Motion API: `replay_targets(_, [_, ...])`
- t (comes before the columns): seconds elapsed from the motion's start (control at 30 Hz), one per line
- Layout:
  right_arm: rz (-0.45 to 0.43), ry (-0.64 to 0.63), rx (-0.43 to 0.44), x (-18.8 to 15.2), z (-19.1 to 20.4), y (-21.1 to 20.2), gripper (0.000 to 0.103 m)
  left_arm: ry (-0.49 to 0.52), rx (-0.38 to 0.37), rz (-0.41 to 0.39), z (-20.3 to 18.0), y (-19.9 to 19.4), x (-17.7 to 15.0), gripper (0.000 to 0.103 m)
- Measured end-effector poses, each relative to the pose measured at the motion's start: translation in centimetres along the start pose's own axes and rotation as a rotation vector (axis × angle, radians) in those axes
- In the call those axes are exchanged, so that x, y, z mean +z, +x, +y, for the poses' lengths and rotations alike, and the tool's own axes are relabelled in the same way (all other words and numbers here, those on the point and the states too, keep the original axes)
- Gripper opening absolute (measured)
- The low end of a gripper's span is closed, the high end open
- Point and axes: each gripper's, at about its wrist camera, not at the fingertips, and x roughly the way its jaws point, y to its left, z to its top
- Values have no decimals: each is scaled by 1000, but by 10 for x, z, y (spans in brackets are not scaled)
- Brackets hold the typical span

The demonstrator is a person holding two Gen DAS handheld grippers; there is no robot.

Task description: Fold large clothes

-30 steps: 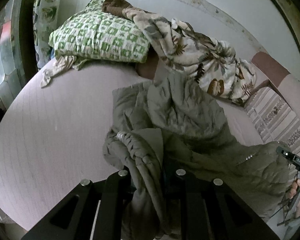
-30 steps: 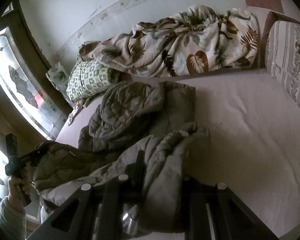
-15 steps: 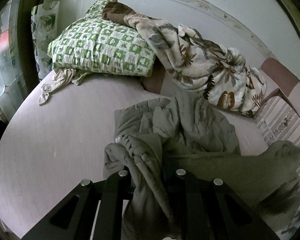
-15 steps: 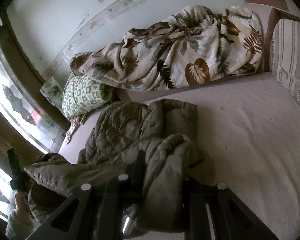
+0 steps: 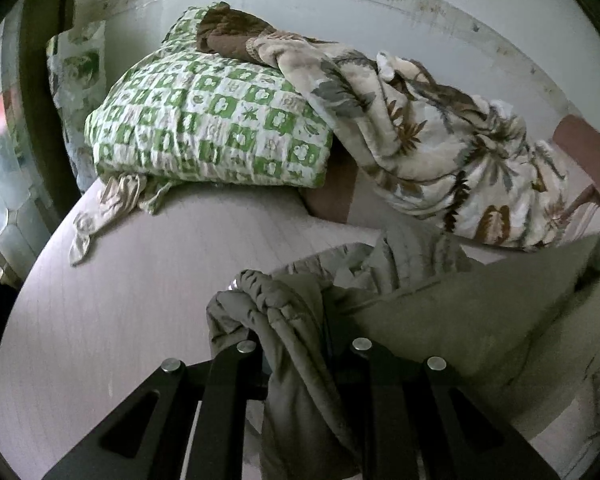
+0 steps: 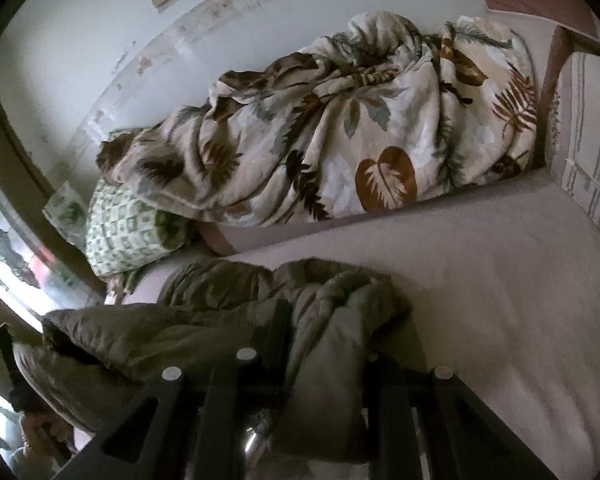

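Observation:
An olive quilted jacket hangs stretched between both grippers above the pale bed. My left gripper is shut on a bunched edge of the jacket, with cloth draping down between its black fingers. My right gripper is shut on the other bunched edge of the jacket. The jacket's far part still rests folded on the mattress in both views. The fingertips of both grippers are hidden by cloth.
A green-and-white checked pillow and a leaf-print blanket lie along the wall at the back of the bed. A striped cushion stands at the right end. A window is at the left. The other hand shows at the lower left.
Both grippers have lifted and pulled back with the jacket, so it is raised and stretched taut between them; less of it lies on the mattress.

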Motion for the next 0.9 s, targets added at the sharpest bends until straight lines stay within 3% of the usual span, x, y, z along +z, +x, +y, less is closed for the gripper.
replay_targets(0.17, [-3,0,-39,19,0,47,18,20,42,21,-2,44,14,16])
replay_targets(0.4, [59,-7,-99,33,-7,118,18,29,82,91,0,108,18,17])
replay_targets(0.6, [199,-16,-192,33,-17,185,18,20,84,194,2,163,17,18])
replay_targets(0.73, [270,-72,-264,26,-17,218,18,28,78,211,4,184,12,18])
replay_targets(0.9, [306,-12,-260,21,-30,234,17,-19,48,224,13,190,10,19])
